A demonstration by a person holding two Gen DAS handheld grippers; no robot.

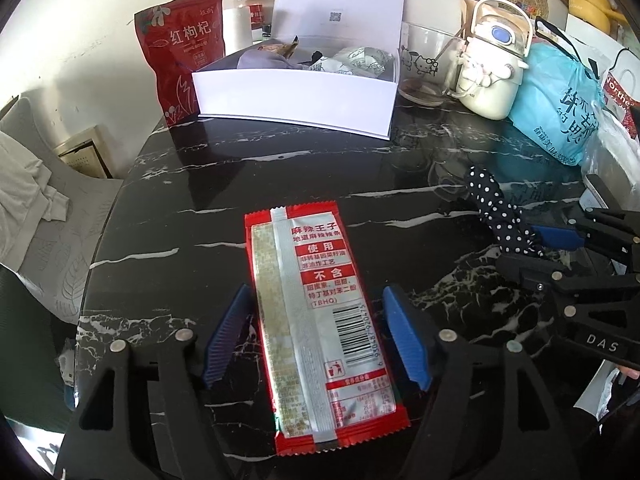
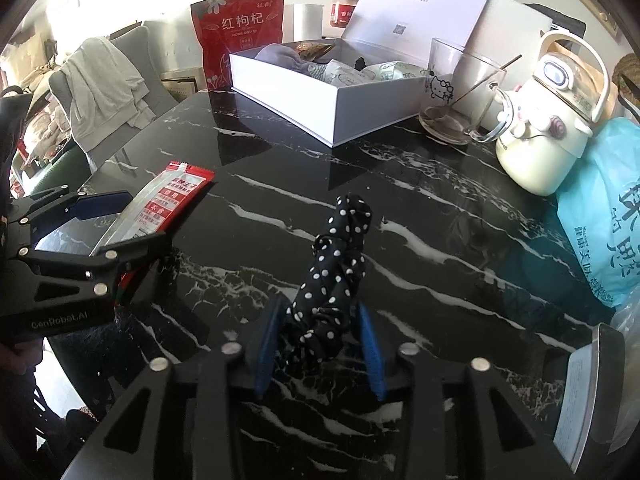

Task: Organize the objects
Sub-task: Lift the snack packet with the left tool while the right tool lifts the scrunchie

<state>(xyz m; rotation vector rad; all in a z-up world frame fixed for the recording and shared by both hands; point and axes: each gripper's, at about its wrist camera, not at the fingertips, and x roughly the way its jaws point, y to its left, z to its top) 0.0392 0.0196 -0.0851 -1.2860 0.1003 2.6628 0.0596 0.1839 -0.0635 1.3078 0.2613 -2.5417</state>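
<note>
Straddling the snack packet [image 1: 316, 332], left gripper [image 1: 316, 340] jaws stand apart.

Glossy black marble-look worktop [image 2: 400, 168], white-veined, mirror-smooth. Shiny foil snack packet [image 1: 316, 320], red-edged plastic film, crinkled seal. Soft polka-dot cloth [image 2: 336, 280], matt, bunched. Ribbed blue rubbery pads [image 1: 226, 336] on matt black plastic tool arms, metal rivets. Smooth white card box [image 1: 296, 100]. Clear glass mug [image 2: 460, 92].
</note>
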